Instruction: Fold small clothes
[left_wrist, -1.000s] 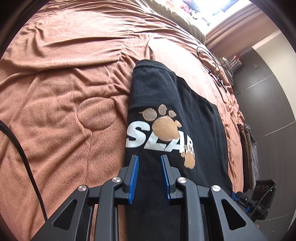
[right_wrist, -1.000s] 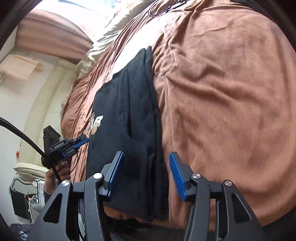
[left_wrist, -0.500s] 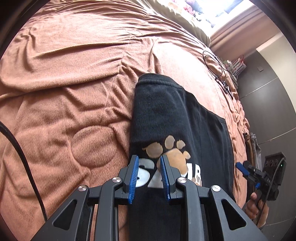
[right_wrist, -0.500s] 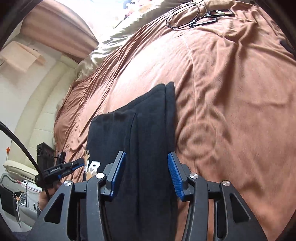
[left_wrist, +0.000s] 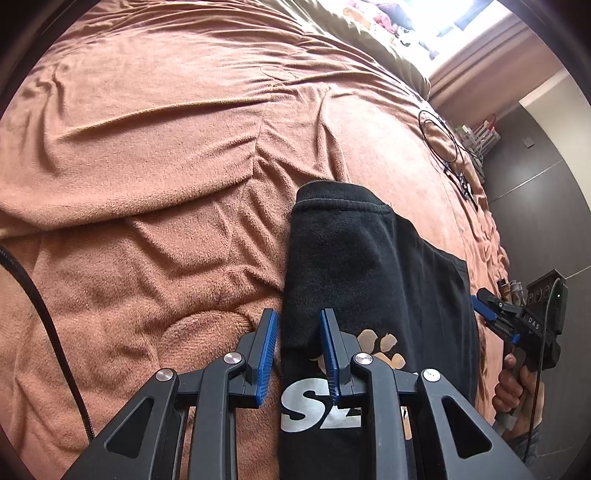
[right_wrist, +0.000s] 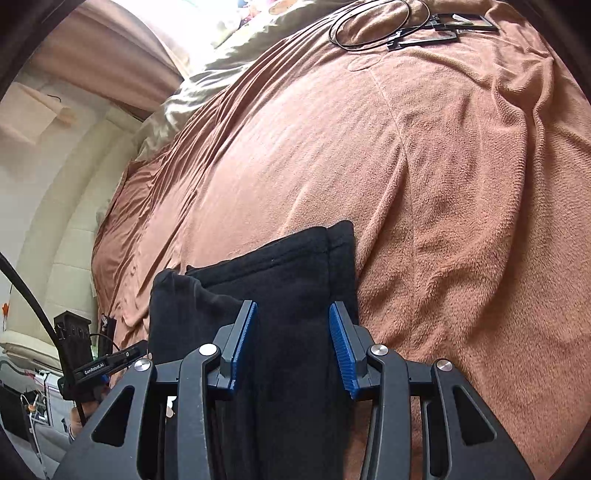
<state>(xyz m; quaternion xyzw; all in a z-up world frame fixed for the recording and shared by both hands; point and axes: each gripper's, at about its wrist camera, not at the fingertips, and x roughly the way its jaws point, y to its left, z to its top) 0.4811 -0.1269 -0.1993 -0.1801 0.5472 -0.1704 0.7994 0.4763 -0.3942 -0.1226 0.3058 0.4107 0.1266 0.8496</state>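
free: blanket (left_wrist: 155, 155) lies bare all round the shirt (left_wrist: 369, 266), left and beyond | obstacles: cable loop (left_wrist: 441, 136) and dark frames (right_wrist: 439, 27) well beyond shirt | shirt's far right: bed edge, dark wall

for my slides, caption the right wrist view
Right gripper, jaws just closing, straddles a folded black garment on a brown blanket.

1. T-shirt (left_wrist: 369, 266): black, with white lettering and tan paw prints at lower centre.
2. Blanket (left_wrist: 147, 166): rusty orange-brown.
3. Gripper pads (right_wrist: 242, 349): blue, on black fingers.
4. Cable loop (right_wrist: 369, 22), upper centre: black.
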